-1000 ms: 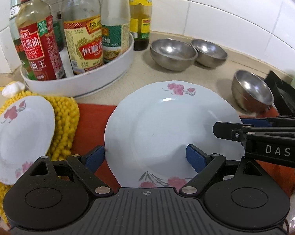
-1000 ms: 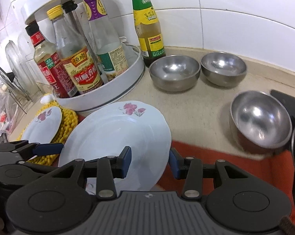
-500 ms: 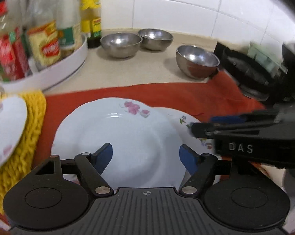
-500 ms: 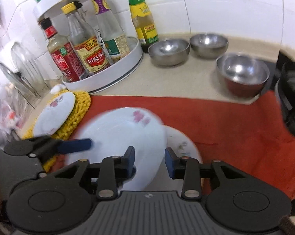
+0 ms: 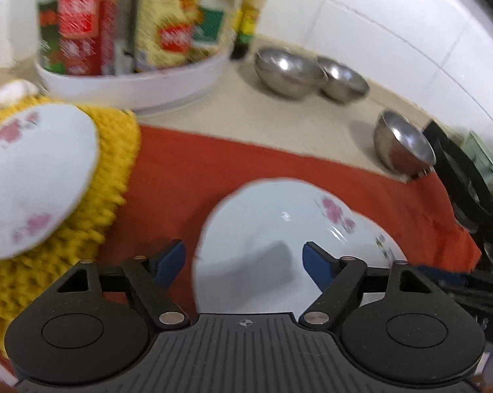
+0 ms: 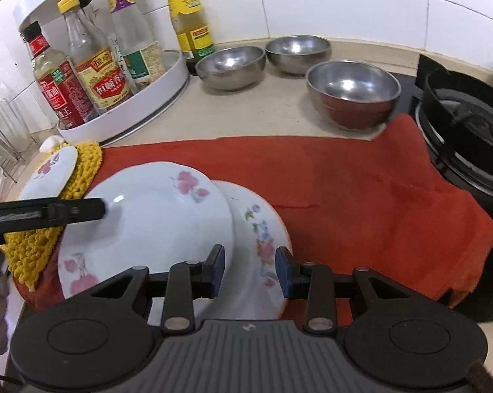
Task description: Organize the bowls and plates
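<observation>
Our right tongs (image 6: 249, 271) are released above the pink-flower plate (image 6: 148, 226), which lies on the multicoloured plate (image 6: 262, 239); our left tongs (image 5: 243, 262) are released too. We judge stacking is underway; next comes the small plate (image 6: 51, 172).

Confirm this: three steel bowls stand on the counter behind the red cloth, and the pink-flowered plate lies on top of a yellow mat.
Wrong in one respect: the right wrist view shows the pink-flowered plate lying on another floral plate, not on a yellow mat. The three steel bowls do stand on the counter behind the red cloth.
</observation>
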Available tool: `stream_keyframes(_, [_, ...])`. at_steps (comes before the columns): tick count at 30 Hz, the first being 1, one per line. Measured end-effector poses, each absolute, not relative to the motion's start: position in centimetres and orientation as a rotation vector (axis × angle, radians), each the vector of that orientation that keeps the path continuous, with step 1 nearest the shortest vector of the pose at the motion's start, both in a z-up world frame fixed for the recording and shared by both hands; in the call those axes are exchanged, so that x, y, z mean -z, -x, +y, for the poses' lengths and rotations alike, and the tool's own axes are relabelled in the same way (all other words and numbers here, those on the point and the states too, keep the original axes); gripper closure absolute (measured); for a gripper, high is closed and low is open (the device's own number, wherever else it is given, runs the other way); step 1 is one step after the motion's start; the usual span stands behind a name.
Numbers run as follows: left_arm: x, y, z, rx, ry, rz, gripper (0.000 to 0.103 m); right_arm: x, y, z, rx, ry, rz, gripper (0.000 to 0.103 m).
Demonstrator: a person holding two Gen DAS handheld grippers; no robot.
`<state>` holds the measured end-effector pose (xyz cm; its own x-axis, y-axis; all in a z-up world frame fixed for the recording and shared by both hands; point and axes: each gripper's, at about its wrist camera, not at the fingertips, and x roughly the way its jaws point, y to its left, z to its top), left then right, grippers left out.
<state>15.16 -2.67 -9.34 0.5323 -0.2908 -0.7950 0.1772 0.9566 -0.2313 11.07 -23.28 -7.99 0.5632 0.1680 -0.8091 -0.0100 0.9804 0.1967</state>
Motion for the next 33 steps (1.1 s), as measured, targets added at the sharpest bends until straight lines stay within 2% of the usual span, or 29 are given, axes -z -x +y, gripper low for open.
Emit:
stream_keyframes(3, [10.0, -14.2, -4.5, 0.303, 0.072, 0.973, 0.016, 7.9, -11.0, -23.6, -0.089, -0.164, 0.962, 0.071])
stream_keyframes(7, [10.9, -14.3, -6.2, 0.382, 0.049, 1.01, 0.019, 8.0, -11.4, -24.7, -0.047, -0.172, 0.966, 0.071])
stream_keyframes(10, [10.7, -14.3, -6.3, 0.348, 0.006, 0.974, 0.017, 8.5, -11.9, -25.1, -0.033, -0.172, 0.983, 0.071])
stream_keyframes(18, [9.5, -15.3, -4.0, 0.21, 0.011, 0.967, 0.013, 8.0, -13.3, -24.7, -0.071, -0.153, 0.976, 0.07])
stream_keyframes(21, [8.9, -15.3, -2.9, 0.168, 0.027, 0.951, 0.011, 7.6, -14.2, -23.9, -0.109, -0.125, 0.962, 0.066])
stream_keyframes(33, [7.1, -15.8, 1.2, -0.027, 0.066, 0.913, 0.009, 6.3, -18.9, -16.9, -0.377, 0.016, 0.925, 0.064])
